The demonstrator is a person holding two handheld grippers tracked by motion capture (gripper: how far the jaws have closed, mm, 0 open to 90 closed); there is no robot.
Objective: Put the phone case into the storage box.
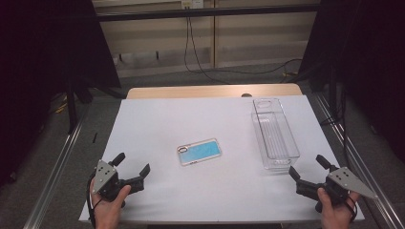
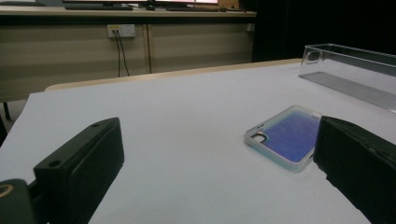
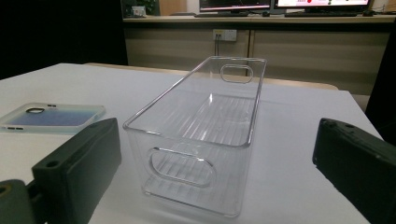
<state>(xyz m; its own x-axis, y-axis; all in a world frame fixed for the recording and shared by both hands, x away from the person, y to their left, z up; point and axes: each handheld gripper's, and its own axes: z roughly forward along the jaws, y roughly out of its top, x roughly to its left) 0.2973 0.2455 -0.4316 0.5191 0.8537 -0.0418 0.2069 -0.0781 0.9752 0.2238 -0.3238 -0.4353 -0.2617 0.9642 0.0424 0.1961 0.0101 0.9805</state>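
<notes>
Phone case [image 1: 199, 151] is the likely target, lying flat mid-table, well left of the clear bin [image 1: 274, 135]. Left gripper [image 1: 133, 168] hovers near the table's front edge with jaws spread wide and nothing between them; right gripper [image 1: 306, 167] sits likewise agape and empty, just short of the bin's near end. The case looks light, thin, flexible and slick, so pinching across its long edges looks best.

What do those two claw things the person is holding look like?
Each tool, left and right, is black, with two chunky, blocky jaws. On top of each sits a grey three-cornered plate dotted with small holes. A thin black cable loops beside the left hand. No sleeves show on the forearms.
</notes>
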